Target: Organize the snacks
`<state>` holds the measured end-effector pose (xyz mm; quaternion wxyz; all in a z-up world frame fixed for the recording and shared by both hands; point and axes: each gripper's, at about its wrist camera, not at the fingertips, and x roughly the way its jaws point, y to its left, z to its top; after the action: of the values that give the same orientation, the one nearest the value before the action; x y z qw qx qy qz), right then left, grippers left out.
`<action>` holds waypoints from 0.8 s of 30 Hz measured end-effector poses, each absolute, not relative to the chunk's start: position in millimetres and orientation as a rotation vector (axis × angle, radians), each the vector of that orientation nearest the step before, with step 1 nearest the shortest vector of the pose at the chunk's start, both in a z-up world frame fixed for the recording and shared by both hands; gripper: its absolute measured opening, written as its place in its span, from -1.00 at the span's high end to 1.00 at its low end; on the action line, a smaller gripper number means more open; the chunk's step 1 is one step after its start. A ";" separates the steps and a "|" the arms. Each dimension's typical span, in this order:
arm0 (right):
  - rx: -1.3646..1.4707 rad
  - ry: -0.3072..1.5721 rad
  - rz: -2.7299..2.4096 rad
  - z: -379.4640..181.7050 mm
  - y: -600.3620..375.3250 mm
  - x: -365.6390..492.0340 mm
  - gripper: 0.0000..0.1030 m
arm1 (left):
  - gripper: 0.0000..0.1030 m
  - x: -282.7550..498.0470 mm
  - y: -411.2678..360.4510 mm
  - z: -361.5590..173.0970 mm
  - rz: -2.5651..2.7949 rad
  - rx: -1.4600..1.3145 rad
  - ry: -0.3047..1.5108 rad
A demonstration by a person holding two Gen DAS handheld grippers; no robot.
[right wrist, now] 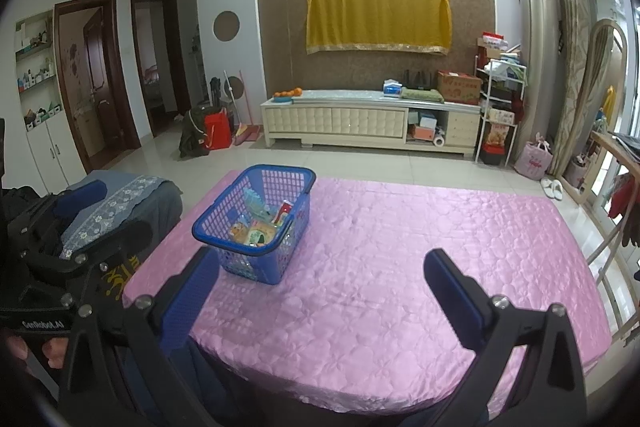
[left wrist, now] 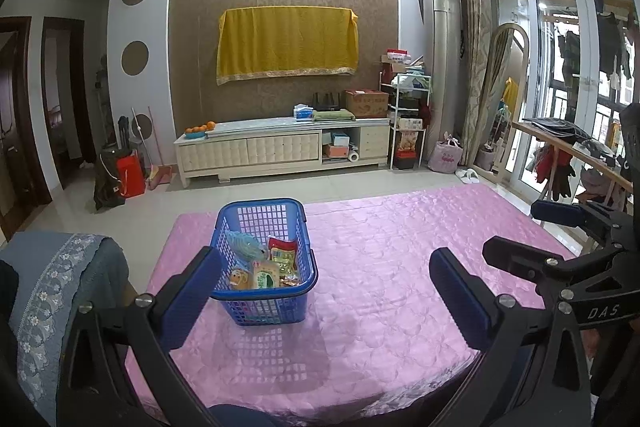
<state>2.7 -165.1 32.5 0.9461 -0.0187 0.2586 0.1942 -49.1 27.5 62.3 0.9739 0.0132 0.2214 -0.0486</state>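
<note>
Both grippers hang above the near edge of a worktop (right wrist: 400, 267) covered with a pink quilted cloth, and both sets of jaws stand wide apart with nothing between them.

The left gripper (left wrist: 324, 279) looks straight ahead; a blue plastic basket (left wrist: 264, 307) stands just beyond its jaws, close to the left finger and partly behind that finger's tip. The snacks (left wrist: 268, 267) lie inside the basket: several packets, one with a red top, one pale green, one light blue.

The right gripper (right wrist: 320, 279) sees the same basket ahead of its left finger, well apart from its right one. The pink cloth between its jaws is bare.

Each gripper shows at the edge of the other's view. A chair draped in blue floral cloth (left wrist: 60, 267) stands left of the left jaws.
</note>
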 end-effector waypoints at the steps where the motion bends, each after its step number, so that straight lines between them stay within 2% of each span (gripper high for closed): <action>1: -0.038 0.526 0.397 32.6 -165.1 2.5 -1.00 | -1.00 -49.5 27.3 62.4 -0.099 0.026 0.447; 24: -0.032 0.524 0.406 35.1 -166.6 0.0 -1.00 | -1.00 -50.4 31.0 64.9 -0.107 -0.024 0.458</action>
<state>0.0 -166.6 35.1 0.9455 -0.0159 0.2572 0.1991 -50.4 31.1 64.9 0.9723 -0.0116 0.2271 -0.0532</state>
